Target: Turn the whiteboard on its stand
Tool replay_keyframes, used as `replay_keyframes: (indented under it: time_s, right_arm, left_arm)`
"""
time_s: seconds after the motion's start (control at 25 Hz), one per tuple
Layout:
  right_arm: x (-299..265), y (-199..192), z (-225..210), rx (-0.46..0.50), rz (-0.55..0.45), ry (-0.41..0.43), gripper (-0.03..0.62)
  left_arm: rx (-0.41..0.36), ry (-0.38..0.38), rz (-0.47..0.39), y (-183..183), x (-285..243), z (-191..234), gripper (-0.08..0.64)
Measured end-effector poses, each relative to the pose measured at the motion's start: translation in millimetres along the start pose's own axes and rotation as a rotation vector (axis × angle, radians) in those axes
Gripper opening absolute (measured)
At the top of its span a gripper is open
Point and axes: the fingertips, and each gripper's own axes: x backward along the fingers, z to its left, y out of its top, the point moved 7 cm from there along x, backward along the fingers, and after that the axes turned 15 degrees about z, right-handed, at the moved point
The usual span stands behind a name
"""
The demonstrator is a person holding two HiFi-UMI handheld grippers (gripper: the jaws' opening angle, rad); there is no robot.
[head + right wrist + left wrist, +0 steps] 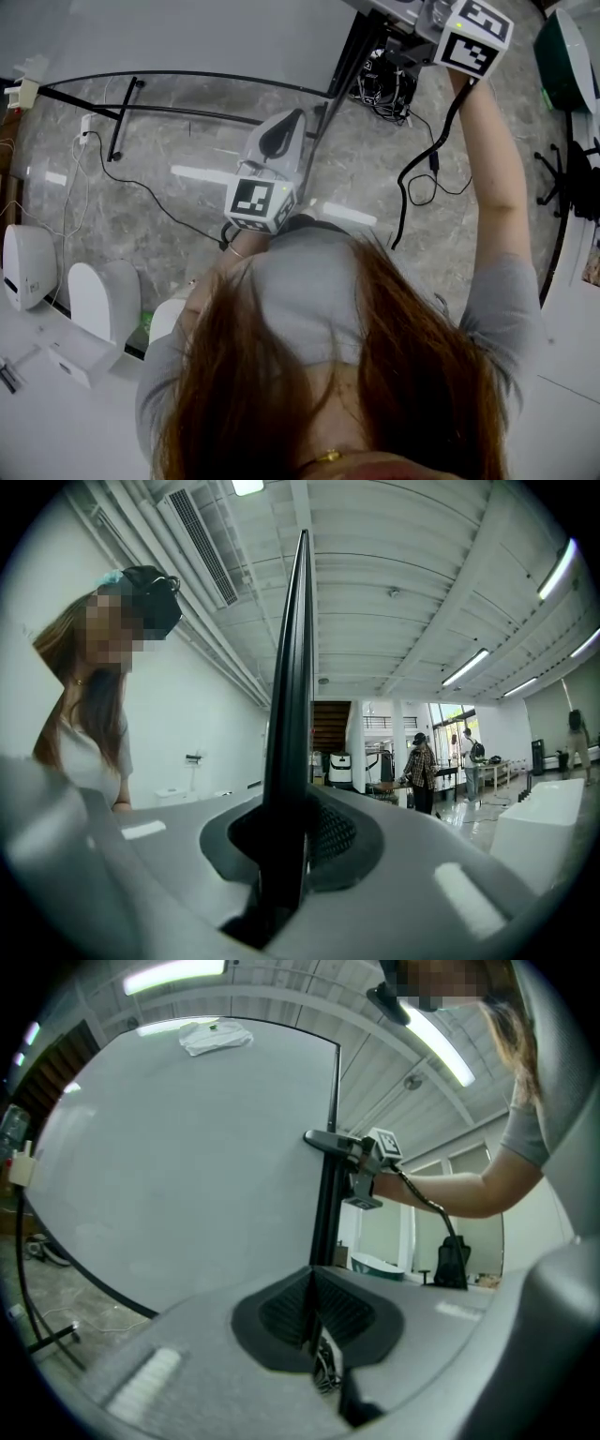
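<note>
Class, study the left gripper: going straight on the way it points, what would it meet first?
Most likely the whiteboard's black side frame, which rises straight ahead of the left gripper. How near it is the pictures do not settle.

Grey short-sleeved top point(309, 291); grey left claw point(313, 1321) and right claw point(286, 855) carry black-and-white cubes point(261, 202) point(475, 36).

Grey marble floor point(450, 244), white ribbed ceiling point(394, 555) (strip lights point(466, 667)), distant staircase point(330, 726)

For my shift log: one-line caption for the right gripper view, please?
Right claw clamped on the whiteboard by its black edge, seen edge-on.
</note>
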Motion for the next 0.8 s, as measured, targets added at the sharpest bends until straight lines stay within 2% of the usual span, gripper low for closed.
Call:
replay_keyframes:
  time_s: [0.16, 0.36, 0.56, 0.68, 0.8]
  right_arm:
    - [9, -3, -5, 0.001, -0.002, -0.015, 0.048]
    - [23, -8, -7, -0.002, -0.003, -0.028, 0.048]
    - [47, -15, 4, -0.005, -0.013, -0.059, 0.048]
    - [44, -10, 5, 0.03, -0.009, -0.07, 0.049]
    - [47, -11, 4, 0.039, 0.009, -0.07, 0.05]
  left_arm:
    - [0.0, -0.02, 0.027, -5, -4, -7, 0.003]
    - [0.015, -0.063, 0.011, 0, -10, -1, 0.002]
    - [0.023, -0.132, 0.032, -3, -21, -12, 0.003]
    - [0.038, -0.161, 0.05, -3, -25, -9, 0.003]
    - [0.018, -0.182, 0.069, -7, -31, -12, 0.002]
